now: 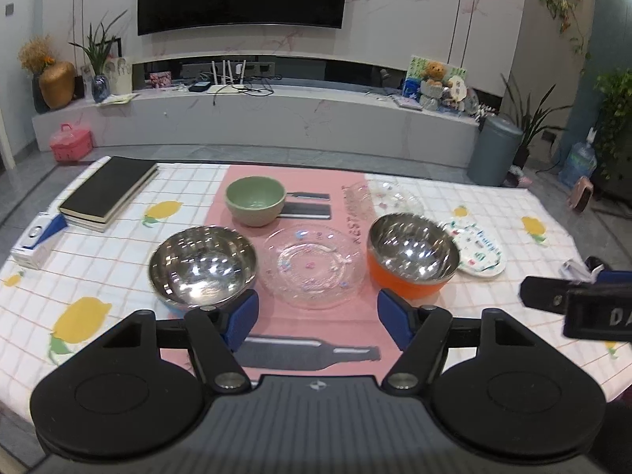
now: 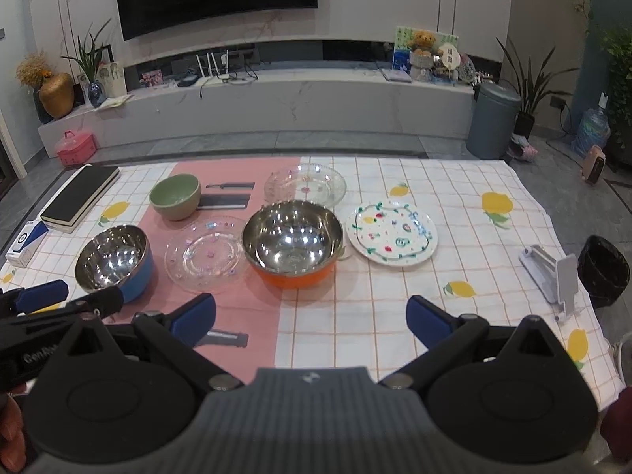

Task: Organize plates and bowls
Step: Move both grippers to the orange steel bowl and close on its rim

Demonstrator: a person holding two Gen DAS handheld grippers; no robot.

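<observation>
On the pink mat a green bowl (image 1: 255,199) (image 2: 175,196) stands at the back. In front of it, from left to right, stand a blue-sided steel bowl (image 1: 202,266) (image 2: 112,262), a clear glass plate (image 1: 314,266) (image 2: 205,256) and an orange-sided steel bowl (image 1: 412,256) (image 2: 292,243). A second clear plate (image 2: 305,185) lies behind the orange bowl, and a white patterned plate (image 2: 392,236) to its right. My left gripper (image 1: 318,318) hovers open before the clear plate, holding nothing. My right gripper (image 2: 312,318) is open and empty, near the orange bowl.
Black books (image 1: 106,193) and a white-and-blue box (image 1: 37,239) lie at the table's left edge. A grey phone stand (image 2: 553,276) sits at the right edge, with a black bin (image 2: 602,270) on the floor beyond. The checked cloth (image 2: 395,316) covers the table.
</observation>
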